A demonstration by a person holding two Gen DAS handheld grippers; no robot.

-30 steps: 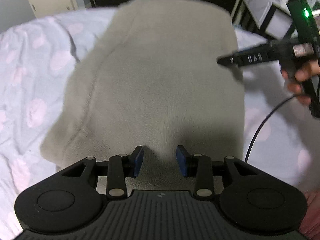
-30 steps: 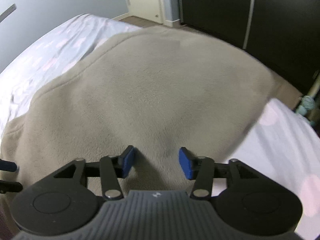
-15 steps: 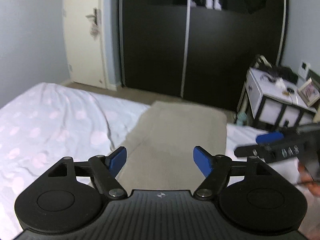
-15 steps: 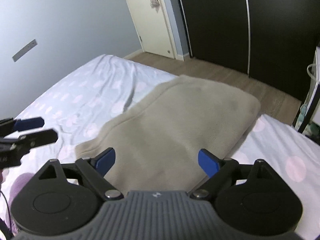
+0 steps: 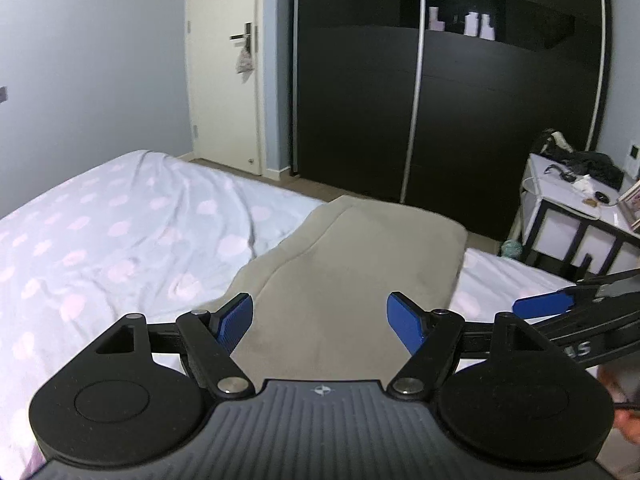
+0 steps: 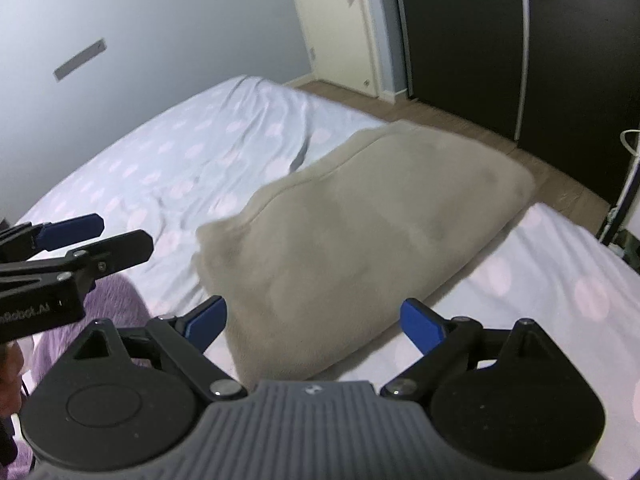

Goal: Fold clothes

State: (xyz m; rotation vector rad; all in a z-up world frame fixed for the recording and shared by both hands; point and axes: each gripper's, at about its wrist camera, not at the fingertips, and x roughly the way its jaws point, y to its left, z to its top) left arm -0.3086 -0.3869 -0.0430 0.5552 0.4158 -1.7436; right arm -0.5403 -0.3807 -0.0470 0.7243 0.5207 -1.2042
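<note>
A beige fleece garment (image 5: 352, 272) lies folded flat on the bed, reaching to the bed's far edge; the right wrist view shows it as a thick rectangle (image 6: 360, 240). My left gripper (image 5: 320, 322) hovers open above its near end, nothing between the blue pads. My right gripper (image 6: 316, 322) is also open and empty, raised over the garment's near right side. Each gripper shows in the other's view: the right one (image 5: 568, 304) at the right edge, the left one (image 6: 76, 236) at the left edge.
The bed (image 5: 100, 240) has a pale sheet with pink dots. A purple cloth (image 6: 116, 300) lies at the near left. A dark sliding wardrobe (image 5: 440, 100), a cream door (image 5: 228, 80) and a white side table (image 5: 576, 216) with clutter stand beyond the bed.
Both grippers lifted away from the beige garment and opened wider. The views tilted up from the cloth to the room. The garment stays folded on the bed.
</note>
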